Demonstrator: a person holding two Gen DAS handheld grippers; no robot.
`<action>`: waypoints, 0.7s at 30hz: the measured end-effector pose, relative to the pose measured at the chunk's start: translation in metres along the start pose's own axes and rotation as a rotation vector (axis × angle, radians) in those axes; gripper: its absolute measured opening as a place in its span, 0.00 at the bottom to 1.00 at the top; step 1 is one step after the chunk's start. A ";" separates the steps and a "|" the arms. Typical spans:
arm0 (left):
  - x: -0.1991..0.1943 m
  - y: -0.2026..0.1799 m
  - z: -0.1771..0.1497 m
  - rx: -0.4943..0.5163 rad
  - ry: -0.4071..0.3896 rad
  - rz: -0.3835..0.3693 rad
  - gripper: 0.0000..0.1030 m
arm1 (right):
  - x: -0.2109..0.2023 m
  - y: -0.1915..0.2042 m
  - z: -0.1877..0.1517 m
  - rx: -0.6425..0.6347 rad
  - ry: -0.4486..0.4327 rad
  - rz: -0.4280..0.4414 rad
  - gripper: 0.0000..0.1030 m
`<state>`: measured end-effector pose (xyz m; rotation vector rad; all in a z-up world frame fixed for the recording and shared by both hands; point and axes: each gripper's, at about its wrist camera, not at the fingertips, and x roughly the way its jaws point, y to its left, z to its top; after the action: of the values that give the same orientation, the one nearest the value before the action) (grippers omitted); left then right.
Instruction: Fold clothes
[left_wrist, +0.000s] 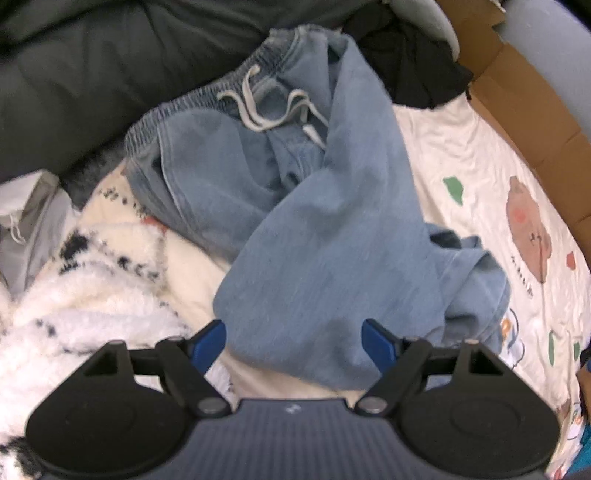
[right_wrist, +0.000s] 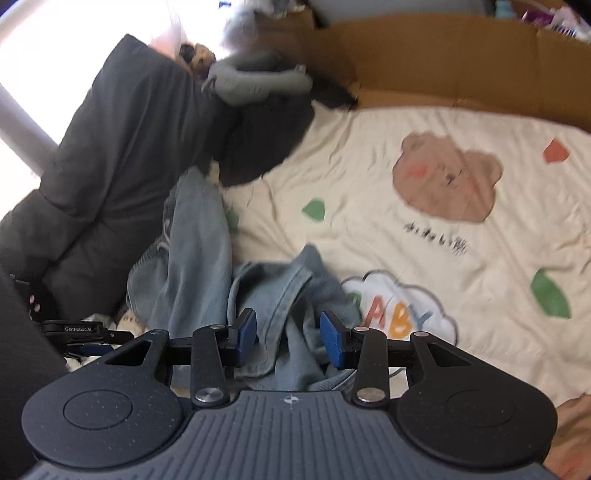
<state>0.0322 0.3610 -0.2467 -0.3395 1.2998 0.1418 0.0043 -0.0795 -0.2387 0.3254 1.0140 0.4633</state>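
Observation:
Light blue denim pants (left_wrist: 314, 240) with a white drawstring (left_wrist: 255, 107) lie crumpled on a cream sheet; the waistband is at the far end and one leg is draped toward me. My left gripper (left_wrist: 293, 341) hovers close over that leg, jaws wide open, the fabric below and between the blue pads without being pinched. In the right wrist view the same pants (right_wrist: 195, 240) run up the left, and a bunched hem (right_wrist: 280, 291) lies under my right gripper (right_wrist: 288, 339). Its jaws stand half open and the pads do not press the cloth. The left gripper's body (right_wrist: 81, 332) shows at the left edge.
The cream sheet (right_wrist: 406, 258) has bear and "BABY" prints. A fluffy white blanket (left_wrist: 92, 288) with black marks lies at left, and a dark padded quilt (left_wrist: 74, 81) lies behind. A black garment (left_wrist: 406, 59), a grey garment (right_wrist: 255, 81) and cardboard walls (right_wrist: 443, 66) border the far side.

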 end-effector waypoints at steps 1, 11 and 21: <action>0.004 0.000 -0.001 0.006 0.005 -0.003 0.80 | 0.007 0.000 -0.002 0.000 0.009 0.002 0.44; 0.029 -0.002 -0.008 0.097 0.020 -0.047 0.80 | 0.067 -0.005 -0.019 0.069 0.077 0.060 0.44; 0.037 -0.014 -0.025 0.115 0.072 -0.167 0.80 | 0.104 0.002 -0.032 0.042 0.155 0.141 0.44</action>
<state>0.0229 0.3359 -0.2851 -0.3556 1.3381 -0.0862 0.0221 -0.0230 -0.3301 0.4044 1.1575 0.6024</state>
